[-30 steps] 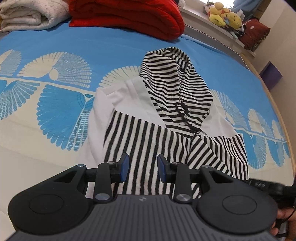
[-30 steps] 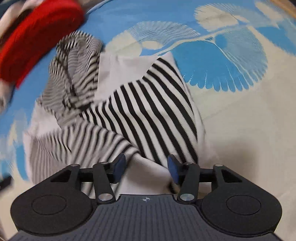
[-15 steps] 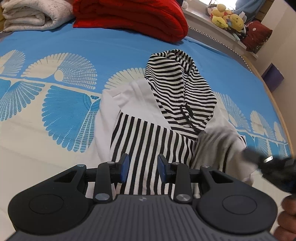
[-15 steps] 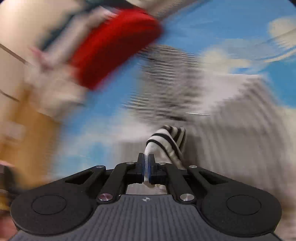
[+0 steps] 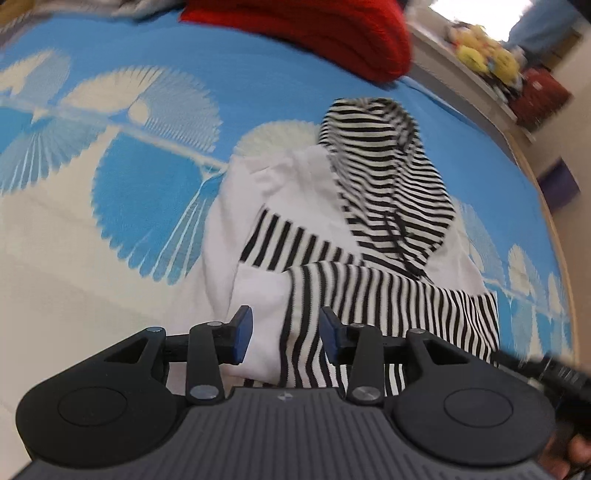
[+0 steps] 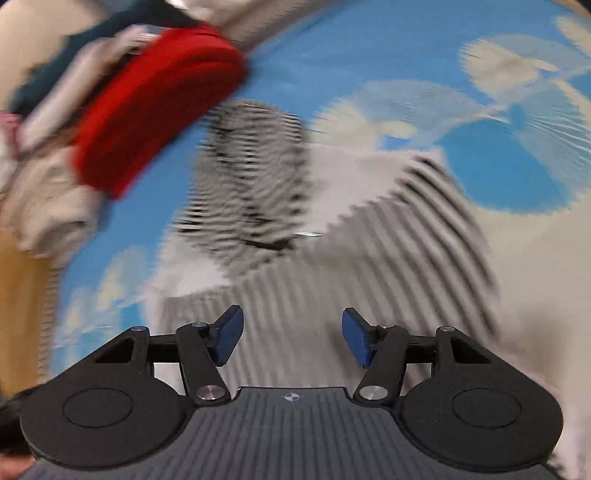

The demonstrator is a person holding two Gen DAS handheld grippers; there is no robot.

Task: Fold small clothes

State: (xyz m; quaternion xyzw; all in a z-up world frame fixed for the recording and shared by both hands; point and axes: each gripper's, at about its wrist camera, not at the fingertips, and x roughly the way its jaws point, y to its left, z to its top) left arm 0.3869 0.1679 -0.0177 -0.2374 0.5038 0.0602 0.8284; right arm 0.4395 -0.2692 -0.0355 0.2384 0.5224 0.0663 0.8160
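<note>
A small black-and-white striped hoodie [image 5: 369, 236] lies on the blue patterned bedspread [image 5: 110, 166], hood pointing away. One striped sleeve [image 5: 388, 295] lies folded across its body. My left gripper [image 5: 284, 334] is open and empty just above the hoodie's near edge, with cloth showing between the fingers. In the blurred right wrist view the hoodie [image 6: 332, 258] lies below my right gripper [image 6: 291, 336], which is open and empty. The right gripper's dark body also shows at the left wrist view's right edge [image 5: 554, 373].
A folded red blanket [image 5: 314, 33] lies at the far side of the bed, also seen in the right wrist view [image 6: 155, 118]. Plush toys [image 5: 484, 55] sit on a shelf beyond the bed. Pale folded bedding [image 6: 40, 199] lies beside the red blanket.
My right gripper closed on the striped sleeve, carried it across the hoodie's body, and has now opened and let it go. My left gripper stayed open near the hem.
</note>
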